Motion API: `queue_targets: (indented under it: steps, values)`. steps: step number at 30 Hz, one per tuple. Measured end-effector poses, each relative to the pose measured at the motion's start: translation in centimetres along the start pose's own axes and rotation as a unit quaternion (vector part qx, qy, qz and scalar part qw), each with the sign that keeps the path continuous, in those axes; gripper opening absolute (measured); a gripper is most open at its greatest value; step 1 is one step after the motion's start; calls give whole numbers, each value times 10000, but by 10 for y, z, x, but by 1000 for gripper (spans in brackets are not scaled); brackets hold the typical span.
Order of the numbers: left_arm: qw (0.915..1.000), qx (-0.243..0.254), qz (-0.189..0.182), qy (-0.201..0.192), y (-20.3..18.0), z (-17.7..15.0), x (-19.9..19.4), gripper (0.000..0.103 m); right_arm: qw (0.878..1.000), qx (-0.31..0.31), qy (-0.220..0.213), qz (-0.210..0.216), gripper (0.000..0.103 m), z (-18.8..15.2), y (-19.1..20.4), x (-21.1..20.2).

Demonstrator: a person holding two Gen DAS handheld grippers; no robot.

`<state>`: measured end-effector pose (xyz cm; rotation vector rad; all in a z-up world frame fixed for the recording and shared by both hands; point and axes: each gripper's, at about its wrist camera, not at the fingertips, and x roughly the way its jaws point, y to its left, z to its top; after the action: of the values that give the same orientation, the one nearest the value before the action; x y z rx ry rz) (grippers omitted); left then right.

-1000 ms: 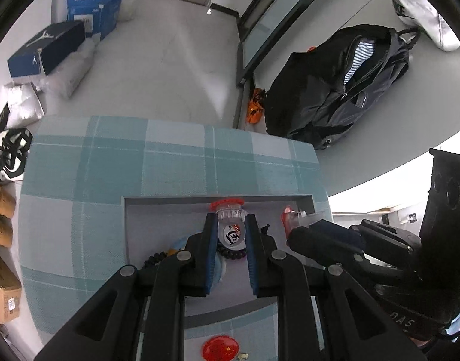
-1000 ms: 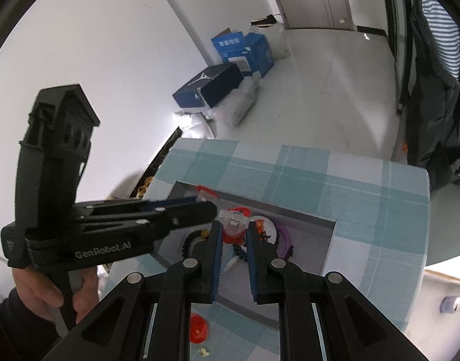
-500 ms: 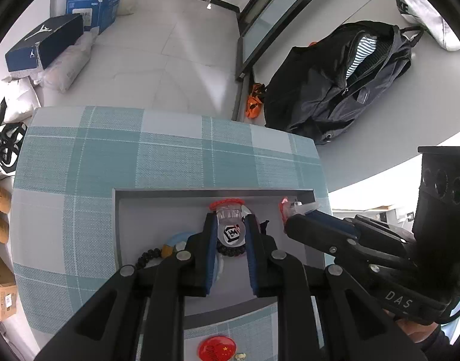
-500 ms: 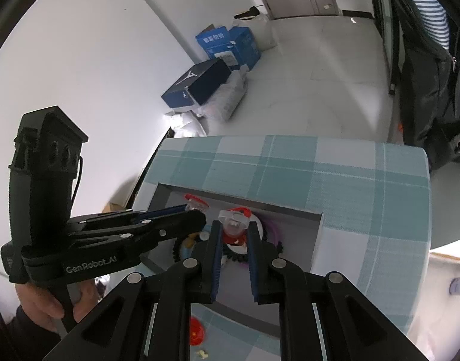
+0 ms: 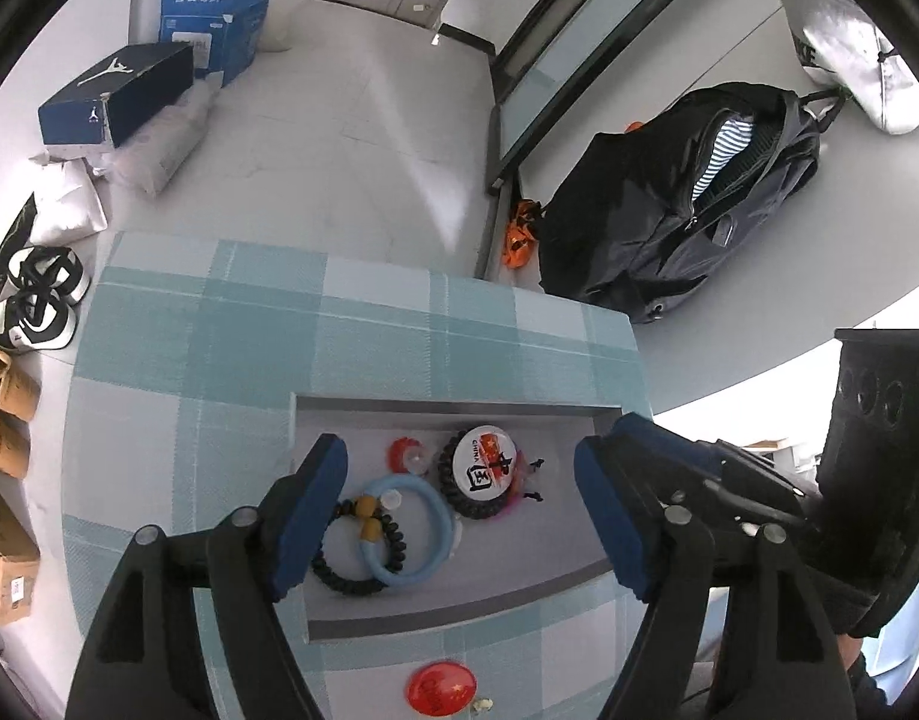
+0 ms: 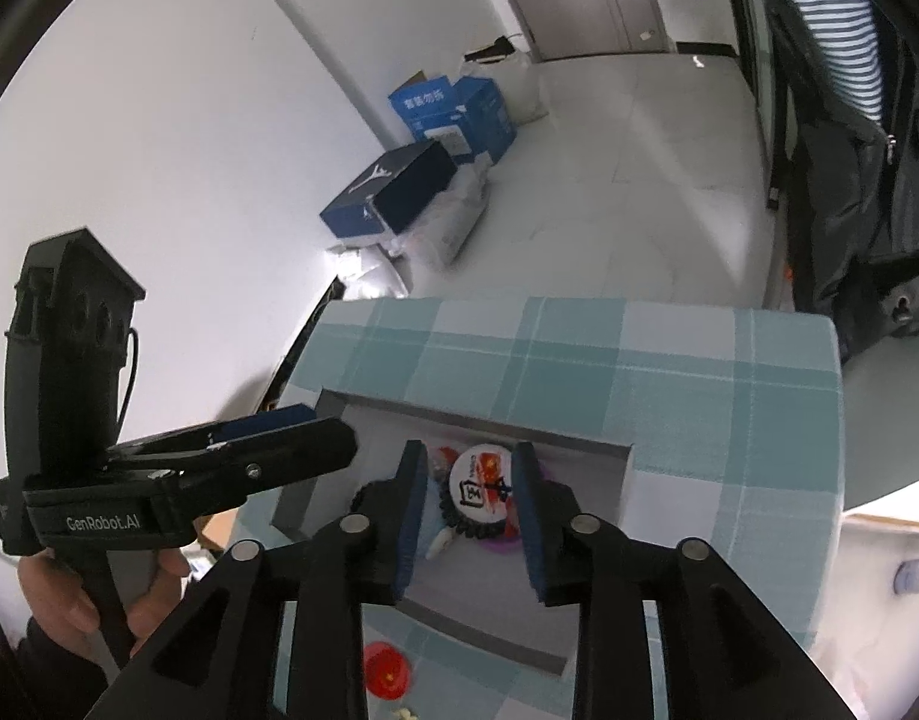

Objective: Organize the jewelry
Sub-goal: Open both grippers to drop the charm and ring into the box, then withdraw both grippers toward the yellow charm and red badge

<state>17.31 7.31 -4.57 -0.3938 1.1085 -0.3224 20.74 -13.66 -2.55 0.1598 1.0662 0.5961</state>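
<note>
Jewelry lies in the grey tray point(image 5: 399, 615) set on my checked bench point(image 5: 219, 360), and both my tongs hang over it with nothing between the pads. My left tongs point(image 5: 459, 510) have just been opening and stand wide apart; my right tongs point(image 6: 468, 516) have just been opening too, only partway, with the round badge point(image 6: 482, 489) lying in the tray below the gap. That badge point(image 5: 483, 468) lies flat, face up, on a dark beaded bracelet point(image 5: 468, 495); being round, it has no long axis. Just beside it the light blue ring point(image 5: 405, 531) lies flat, overlapping a second black beaded bracelet point(image 5: 351, 558) towards the tray's left. A small red piece point(image 5: 406, 455) sits near the far wall. The tray's right half is bare grey floor. Outside the near wall a red badge point(image 5: 441, 688) rests on the cloth.
</note>
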Motion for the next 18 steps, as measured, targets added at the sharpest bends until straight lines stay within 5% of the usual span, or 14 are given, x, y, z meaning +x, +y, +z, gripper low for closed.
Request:
queue_targets:
  steps: [7, 18]
  values:
    - [9981, 164, 532, -275, -3, -12, -14, 74, 9993, -138, -313, -124, 51, -3, 5, -14]
    - [9950, 280, 790, -548, -5, -35, -32, 74, 9962, -399, -634, -438, 57, -12, 18, -27]
